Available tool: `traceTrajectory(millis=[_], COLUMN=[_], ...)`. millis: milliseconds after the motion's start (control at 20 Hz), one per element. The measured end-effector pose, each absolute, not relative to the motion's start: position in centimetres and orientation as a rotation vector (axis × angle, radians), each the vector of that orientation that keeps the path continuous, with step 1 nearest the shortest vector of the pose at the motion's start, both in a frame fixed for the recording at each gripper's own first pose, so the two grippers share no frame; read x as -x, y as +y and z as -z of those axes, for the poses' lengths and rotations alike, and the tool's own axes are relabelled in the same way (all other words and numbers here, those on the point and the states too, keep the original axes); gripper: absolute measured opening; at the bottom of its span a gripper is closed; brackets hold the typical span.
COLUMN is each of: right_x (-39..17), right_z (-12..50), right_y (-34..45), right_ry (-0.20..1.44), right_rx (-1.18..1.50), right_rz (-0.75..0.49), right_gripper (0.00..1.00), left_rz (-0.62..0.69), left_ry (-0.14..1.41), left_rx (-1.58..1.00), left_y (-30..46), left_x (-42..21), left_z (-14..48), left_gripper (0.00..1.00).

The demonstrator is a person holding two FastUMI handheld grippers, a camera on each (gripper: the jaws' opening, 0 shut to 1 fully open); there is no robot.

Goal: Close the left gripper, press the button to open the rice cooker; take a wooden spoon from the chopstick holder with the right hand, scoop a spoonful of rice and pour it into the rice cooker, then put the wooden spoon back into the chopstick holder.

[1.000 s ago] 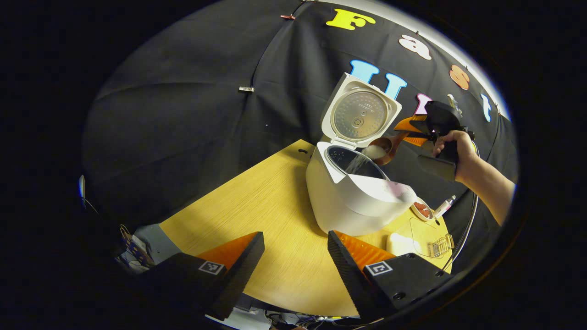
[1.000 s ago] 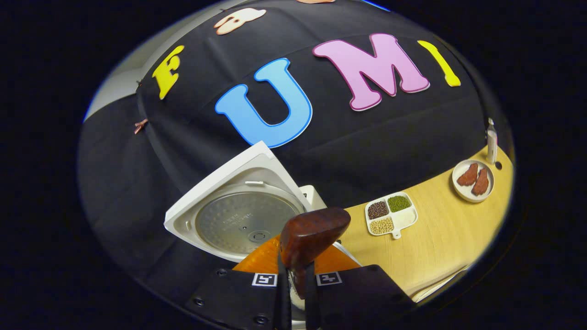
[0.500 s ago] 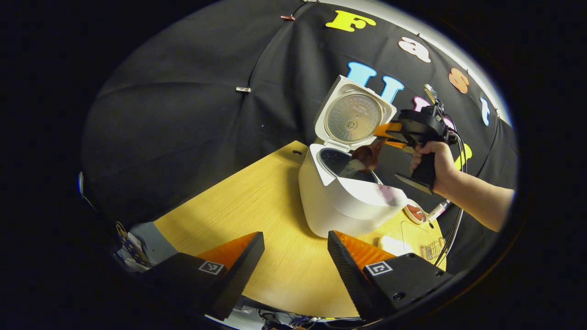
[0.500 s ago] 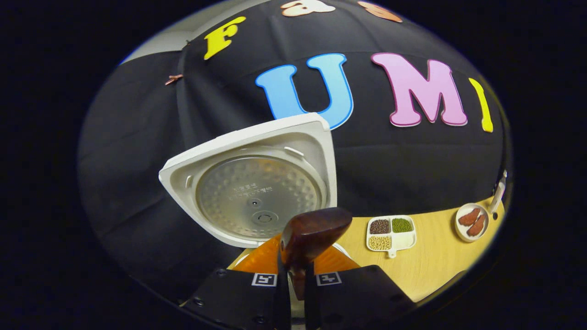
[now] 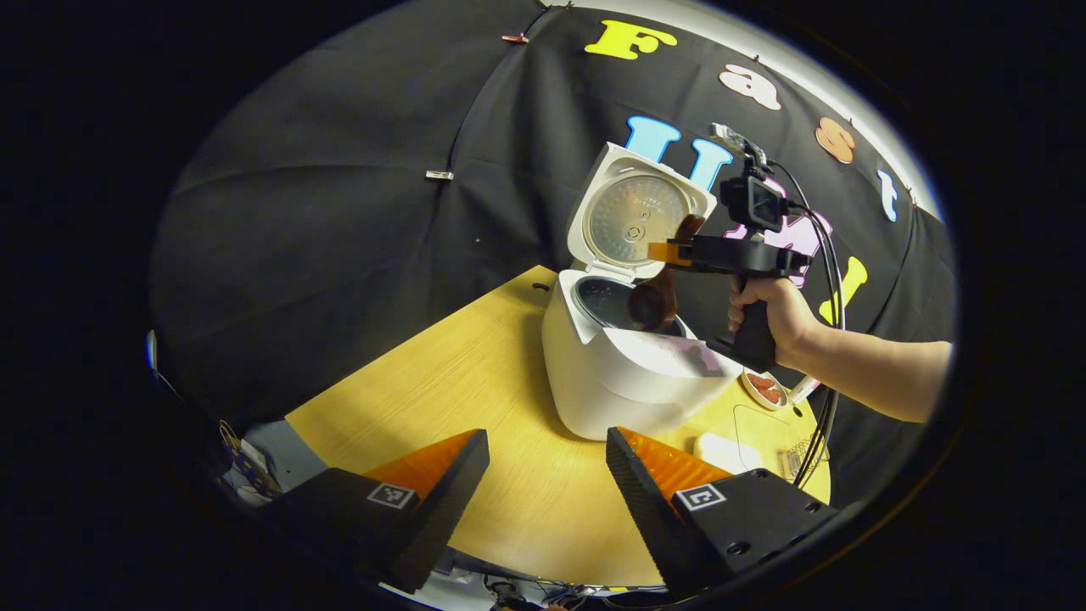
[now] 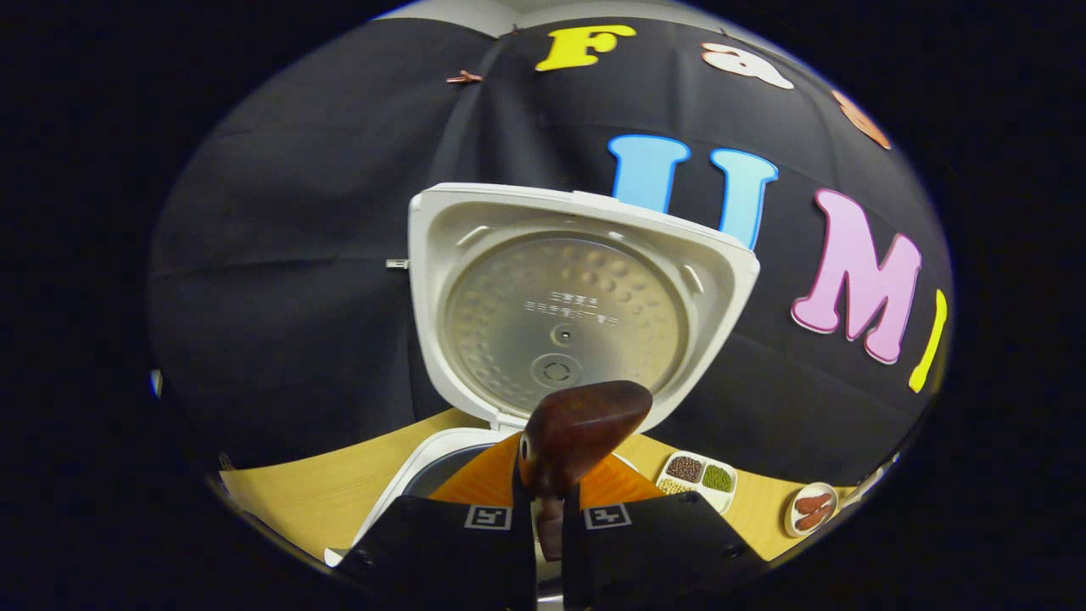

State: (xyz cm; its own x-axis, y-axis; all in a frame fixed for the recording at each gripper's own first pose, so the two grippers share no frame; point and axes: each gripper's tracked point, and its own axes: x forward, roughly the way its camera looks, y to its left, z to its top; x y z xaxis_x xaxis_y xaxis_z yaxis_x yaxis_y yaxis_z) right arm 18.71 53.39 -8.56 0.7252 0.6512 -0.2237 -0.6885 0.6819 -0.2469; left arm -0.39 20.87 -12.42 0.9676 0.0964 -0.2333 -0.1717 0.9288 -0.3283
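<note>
In the left gripper view, the left gripper [image 5: 547,462] hangs with fingers wide and nothing between them, over the table [image 5: 475,373]. Ahead of its fingertips stands the cooker [image 5: 624,373], lid [image 5: 636,216] raised. Right of that, a hand [image 5: 768,310] holds the right gripper [image 5: 666,252], fingers narrow, clamping the spoon [image 5: 657,297], whose bowl hangs down into the pot. In the right gripper view, the spoon's handle end [image 6: 581,428] sticks up between the fingers; the lid's small print is unreadable. Each finger base carries a square marker.

A glossy dark wooden spoon [image 6: 577,428] hung before the cooker's [image 5: 619,382] smooth white plastic shell. Its lid [image 6: 564,310] carried a dimpled, dull metal plate, above a matt, pale wood-grain table [image 5: 475,382].
</note>
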Motion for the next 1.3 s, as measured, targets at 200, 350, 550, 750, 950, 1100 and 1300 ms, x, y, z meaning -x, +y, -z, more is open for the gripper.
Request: traceTrajectory(millis=[200,350,550,750,950,1100,1300], right_x=[-17.3,-17.4,-17.9,-18.0,-17.6,-17.5,-17.0], right_z=[8.6,7.7,3.6,-0.4,-3.3,-4.8,-6.1], right_y=[53.9,52.9,50.3,44.8,38.1,32.1,23.2], right_ry=[0.064,0.112,0.148,0.094,0.083,0.077,0.062], right_rx=[0.409,0.326,0.108,0.060,0.000,-0.027,-0.055], right_rz=[-0.798,-0.784,-0.756,-0.709,-0.635,-0.545,-0.415], right_gripper=[0.16,0.12,0.16,0.16,0.16,0.16,0.16], left_rz=[-0.138,-0.133,-0.114,-0.083,-0.027,0.030,0.100], left_ry=[0.212,0.208,0.203,0.197,0.208,0.200,0.196], left_rx=[0.345,0.338,0.318,0.312,0.305,0.287,0.244], left_y=[20.1,19.6,18.8,17.5,15.5,13.4,10.6], left_x=[0.4,0.5,0.4,0.1,-0.8,-1.3,-1.7], left_z=[12.3,12.0,11.6,11.2,11.2,10.7,9.9], left_gripper=[0.96,0.96,0.96,0.96,0.96,0.96,0.96])
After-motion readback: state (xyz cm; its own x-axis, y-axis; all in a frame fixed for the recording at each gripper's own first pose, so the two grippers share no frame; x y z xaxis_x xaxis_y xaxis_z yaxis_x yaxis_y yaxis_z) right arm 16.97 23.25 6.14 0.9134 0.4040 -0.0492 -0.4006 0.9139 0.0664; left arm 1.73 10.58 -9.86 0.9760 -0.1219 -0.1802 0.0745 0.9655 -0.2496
